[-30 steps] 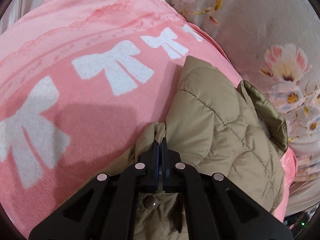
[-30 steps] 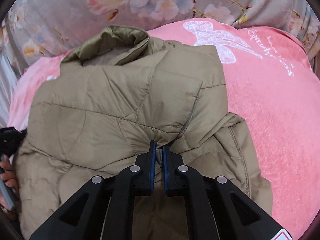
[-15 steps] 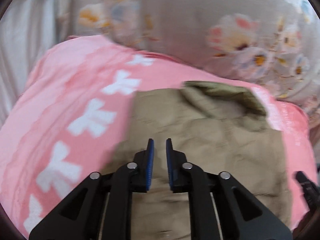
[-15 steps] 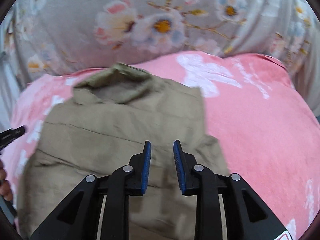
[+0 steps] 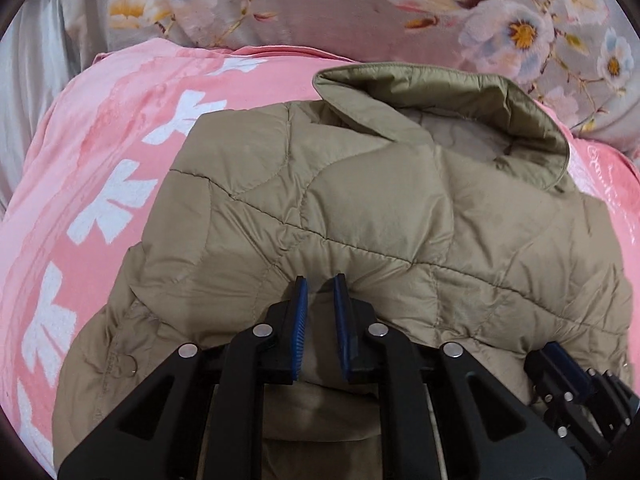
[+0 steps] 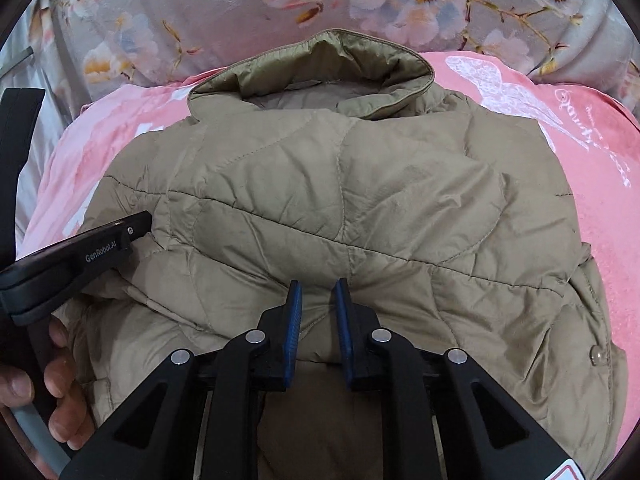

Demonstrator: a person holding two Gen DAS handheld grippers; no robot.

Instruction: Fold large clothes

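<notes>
The left gripper (image 5: 320,292) hung with its jaws apart, gripping nothing, over the near edge of the tan quilted jacket (image 5: 360,216). The jacket lay folded on the pink blanket (image 5: 100,168), collar toward the floral bedding (image 6: 200,12). The right gripper (image 6: 318,300) stood likewise parted and empty above it.

White lettering "GenRobot.AI" runs along the black side of the left gripper (image 6: 92,256), seen from the right wrist. White cursive script is printed on the pink blanket (image 6: 600,136) beside a butterfly print (image 6: 504,88), too looped to read.
</notes>
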